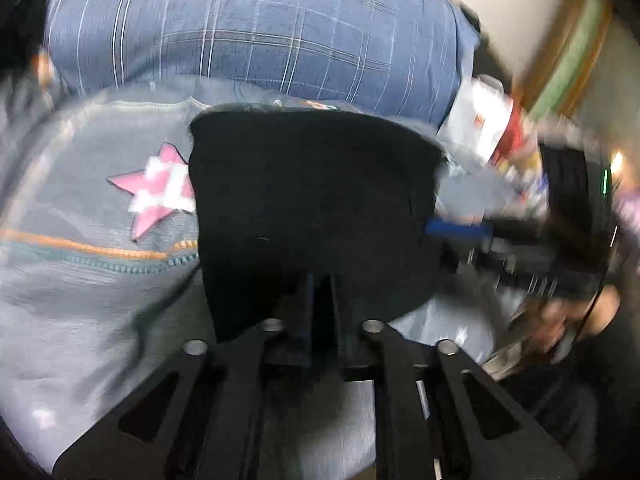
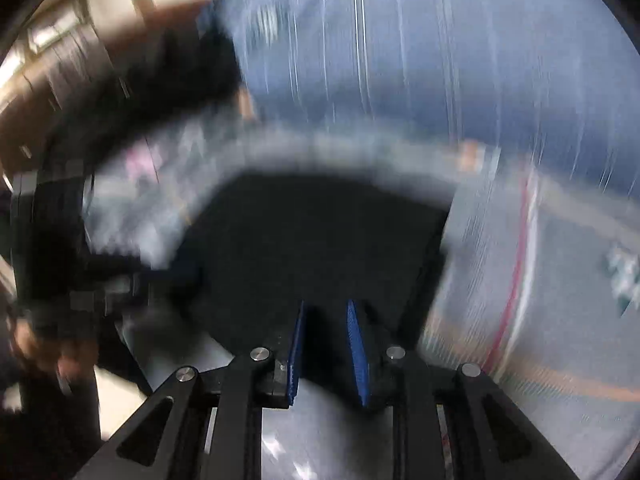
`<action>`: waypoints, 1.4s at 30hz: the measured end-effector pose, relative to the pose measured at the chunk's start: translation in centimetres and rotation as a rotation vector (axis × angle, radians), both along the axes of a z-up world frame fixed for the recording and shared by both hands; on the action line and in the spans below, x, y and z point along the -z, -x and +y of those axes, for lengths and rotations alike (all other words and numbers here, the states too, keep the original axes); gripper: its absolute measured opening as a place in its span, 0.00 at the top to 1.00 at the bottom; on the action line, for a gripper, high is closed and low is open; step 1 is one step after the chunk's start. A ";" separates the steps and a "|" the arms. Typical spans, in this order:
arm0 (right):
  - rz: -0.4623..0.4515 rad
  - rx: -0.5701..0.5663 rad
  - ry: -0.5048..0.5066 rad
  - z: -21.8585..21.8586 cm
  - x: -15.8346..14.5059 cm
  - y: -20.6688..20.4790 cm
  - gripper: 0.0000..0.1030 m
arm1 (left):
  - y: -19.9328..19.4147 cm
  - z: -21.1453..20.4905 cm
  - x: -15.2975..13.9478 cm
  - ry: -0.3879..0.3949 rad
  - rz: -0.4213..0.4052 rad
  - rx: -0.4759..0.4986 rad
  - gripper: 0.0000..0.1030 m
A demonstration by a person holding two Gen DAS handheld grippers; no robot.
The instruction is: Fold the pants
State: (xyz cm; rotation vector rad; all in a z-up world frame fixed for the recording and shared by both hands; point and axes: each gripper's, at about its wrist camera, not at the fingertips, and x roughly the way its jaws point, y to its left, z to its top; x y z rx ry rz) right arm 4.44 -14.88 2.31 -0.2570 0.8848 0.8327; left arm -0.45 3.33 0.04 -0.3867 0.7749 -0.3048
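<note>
Left gripper (image 1: 320,280) pressed together at the near edge of the black pants (image 1: 312,200); can't tell if pinching. Pants lie on bedding beside the pink star (image 1: 156,190). Soft, floppy imo; I'd grab corners. Right gripper (image 2: 326,316) slightly spread over them.

Your left gripper (image 1: 320,284) has its jaws nearly together over the black pants (image 1: 312,200), which lie on a grey blanket (image 1: 80,272) with a pink star (image 1: 158,188). Your right gripper (image 1: 456,230) reaches in at the pants' right edge, blurred.
</note>
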 end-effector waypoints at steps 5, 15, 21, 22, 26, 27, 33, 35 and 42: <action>0.056 0.032 -0.062 -1.2 -0.5 -0.8 0.80 | -1.9 1.7 -0.9 0.079 0.016 0.064 0.97; -0.247 0.151 -0.224 0.0 -5.8 -1.5 0.80 | -9.1 3.6 -5.3 0.051 0.026 -0.100 0.96; -0.030 0.244 -0.051 1.7 -0.4 -6.1 0.80 | -11.0 3.6 -0.3 0.067 0.106 -0.148 0.98; -0.034 0.247 -0.065 1.6 -0.4 -6.0 0.80 | -11.0 3.7 -0.3 0.065 0.103 -0.146 0.98; -0.153 0.245 -0.077 1.5 -2.7 -4.0 0.80 | -11.0 4.0 -0.6 0.059 0.108 -0.127 0.98; -0.190 0.223 -0.125 1.2 -4.0 -3.0 0.80 | -11.0 4.3 -0.8 0.086 0.120 -0.128 0.98; -0.154 0.137 -0.038 4.7 -2.3 -2.7 0.74 | -10.9 4.1 -1.5 0.090 0.177 -0.160 0.98; -0.103 0.180 -0.054 4.6 -0.4 -4.2 0.71 | -11.3 3.6 -1.8 0.045 0.196 -0.167 0.98; -0.068 0.178 -0.066 4.5 -0.7 -4.1 0.64 | -11.8 4.6 -1.5 0.104 0.242 -0.145 0.98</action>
